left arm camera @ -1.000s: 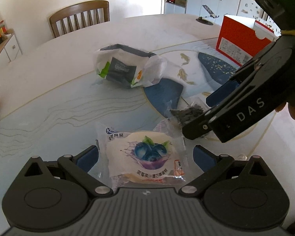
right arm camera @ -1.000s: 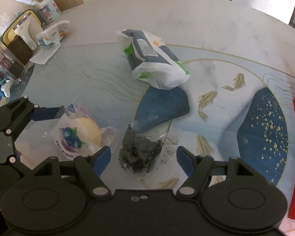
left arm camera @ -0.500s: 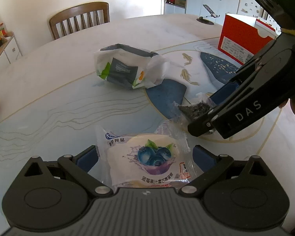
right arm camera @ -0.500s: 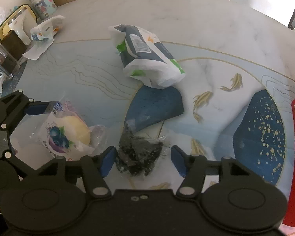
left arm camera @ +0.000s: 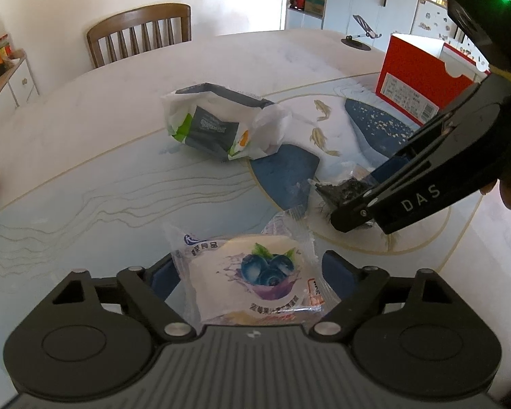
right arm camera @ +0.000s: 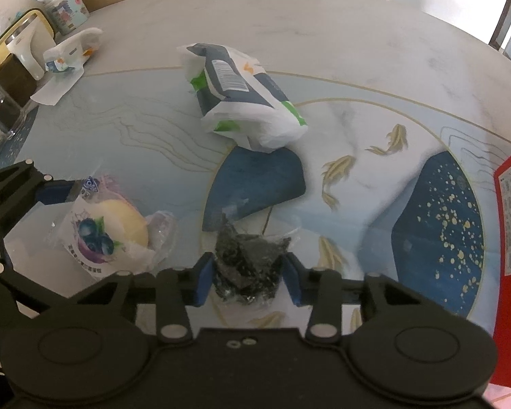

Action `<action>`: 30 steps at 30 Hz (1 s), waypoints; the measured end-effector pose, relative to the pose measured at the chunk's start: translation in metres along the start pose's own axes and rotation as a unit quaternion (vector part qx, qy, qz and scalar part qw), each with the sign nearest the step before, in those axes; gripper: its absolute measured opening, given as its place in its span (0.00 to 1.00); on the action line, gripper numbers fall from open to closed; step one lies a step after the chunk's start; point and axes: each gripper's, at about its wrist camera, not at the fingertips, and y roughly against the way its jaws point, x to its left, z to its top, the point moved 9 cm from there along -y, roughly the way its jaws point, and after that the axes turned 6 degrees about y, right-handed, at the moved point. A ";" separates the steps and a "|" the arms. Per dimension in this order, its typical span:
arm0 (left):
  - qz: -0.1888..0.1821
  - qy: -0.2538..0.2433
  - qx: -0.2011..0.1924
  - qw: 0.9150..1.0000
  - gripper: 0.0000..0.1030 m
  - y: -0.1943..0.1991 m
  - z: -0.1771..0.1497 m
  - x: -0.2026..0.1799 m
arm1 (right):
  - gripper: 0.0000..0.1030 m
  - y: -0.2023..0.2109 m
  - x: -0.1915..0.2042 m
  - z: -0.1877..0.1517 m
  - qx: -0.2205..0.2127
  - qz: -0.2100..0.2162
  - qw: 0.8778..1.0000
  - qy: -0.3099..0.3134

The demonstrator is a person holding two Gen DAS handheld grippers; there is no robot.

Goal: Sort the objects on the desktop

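The right gripper [right arm camera: 248, 277] has been closing its jaws, which now pinch the dark packet [right arm camera: 250, 266] on the bench [left arm camera: 85, 177]. The left gripper [left arm camera: 247, 281] has jaws closing too, still apart around the blueberry cake packet [left arm camera: 255, 279].

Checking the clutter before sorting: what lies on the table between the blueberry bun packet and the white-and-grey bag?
Nothing: in the left wrist view the stretch of table between the blueberry bun packet and the white-and-grey bag is bare.

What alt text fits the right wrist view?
The right gripper, jaws just closing, squeezes a clear packet of dark bits on a blue patterned table. Left of it, the left gripper flanks a blueberry bun packet; a white and navy bag lies beyond.
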 end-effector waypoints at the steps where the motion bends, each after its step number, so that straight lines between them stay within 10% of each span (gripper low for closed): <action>1: -0.001 0.002 0.001 1.000 0.83 0.000 0.000 0.000 | 0.38 0.001 0.000 0.000 0.000 -0.001 1.000 0.000; 30: -0.017 0.051 -0.008 0.999 0.61 0.027 0.010 -0.010 | 0.36 0.060 -0.020 -0.026 -0.040 -0.004 0.999 -0.021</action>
